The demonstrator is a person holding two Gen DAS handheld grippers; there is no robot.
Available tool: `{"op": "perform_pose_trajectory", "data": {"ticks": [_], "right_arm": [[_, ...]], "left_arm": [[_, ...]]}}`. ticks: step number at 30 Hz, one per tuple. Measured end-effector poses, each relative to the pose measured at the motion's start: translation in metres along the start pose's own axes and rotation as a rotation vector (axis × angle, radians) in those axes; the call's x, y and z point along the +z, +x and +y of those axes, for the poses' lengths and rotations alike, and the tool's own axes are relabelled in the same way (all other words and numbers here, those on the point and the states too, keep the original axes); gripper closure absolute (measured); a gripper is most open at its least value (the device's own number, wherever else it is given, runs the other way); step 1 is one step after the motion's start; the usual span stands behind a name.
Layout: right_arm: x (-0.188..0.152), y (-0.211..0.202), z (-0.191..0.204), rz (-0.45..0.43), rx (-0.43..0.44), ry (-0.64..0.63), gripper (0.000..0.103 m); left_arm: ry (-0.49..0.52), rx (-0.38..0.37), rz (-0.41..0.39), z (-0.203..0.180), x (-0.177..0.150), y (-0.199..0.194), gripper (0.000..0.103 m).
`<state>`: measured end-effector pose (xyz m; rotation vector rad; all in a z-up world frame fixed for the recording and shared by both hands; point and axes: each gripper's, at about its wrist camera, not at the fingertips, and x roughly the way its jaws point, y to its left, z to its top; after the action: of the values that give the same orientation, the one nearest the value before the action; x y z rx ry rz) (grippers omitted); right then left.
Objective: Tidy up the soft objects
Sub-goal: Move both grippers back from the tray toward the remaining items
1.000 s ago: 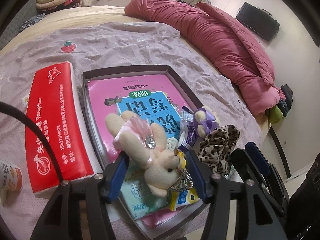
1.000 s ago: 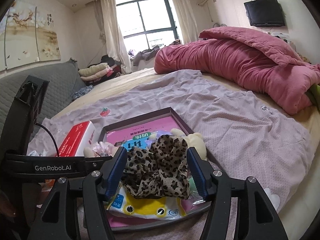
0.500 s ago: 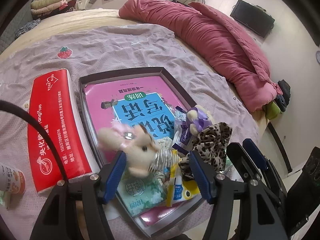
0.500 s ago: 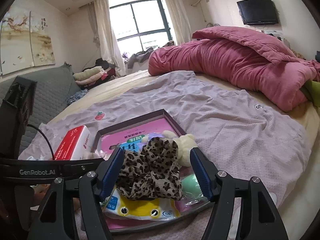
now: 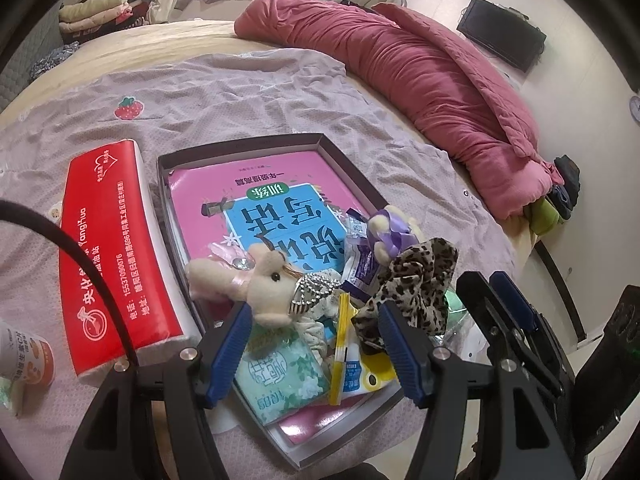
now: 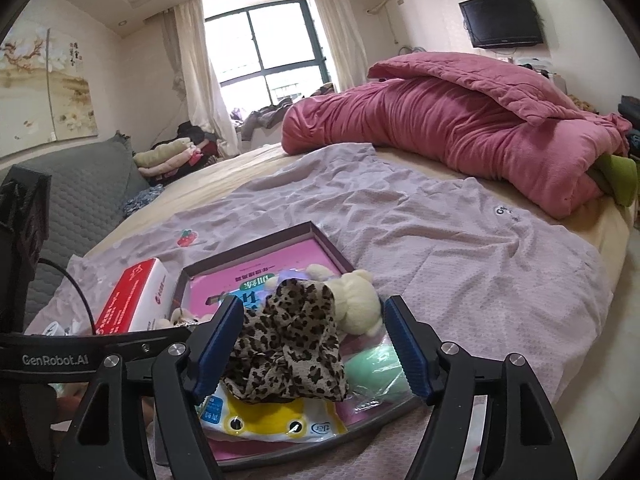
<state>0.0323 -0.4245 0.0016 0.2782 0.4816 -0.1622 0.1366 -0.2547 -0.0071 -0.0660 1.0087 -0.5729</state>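
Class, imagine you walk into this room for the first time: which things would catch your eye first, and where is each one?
The rumpled pink quilt along the far side of the bed stands out first. Nearer, a shallow tray on the lilac sheet holds a bright pink book with small soft things piled on its near end, a leopard-print scrunchie on top. A red tissue pack lies left of the tray.

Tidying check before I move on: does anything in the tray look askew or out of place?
Yes. The yellow snack packet stands on edge between the tissue pack and leopard scrunchie, and the bunny plush lies tipped over the tray edge.
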Motion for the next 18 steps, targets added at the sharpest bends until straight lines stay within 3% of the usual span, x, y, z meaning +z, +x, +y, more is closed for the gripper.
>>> {"op": "perform_pose_trajectory", "data": {"ticks": [18], "right_arm": [[0.000, 0.001, -0.007, 0.028, -0.118, -0.010, 0.026]], "left_arm": [[0.031, 0.016, -0.049, -0.012, -0.013, -0.041, 0.037]]}}
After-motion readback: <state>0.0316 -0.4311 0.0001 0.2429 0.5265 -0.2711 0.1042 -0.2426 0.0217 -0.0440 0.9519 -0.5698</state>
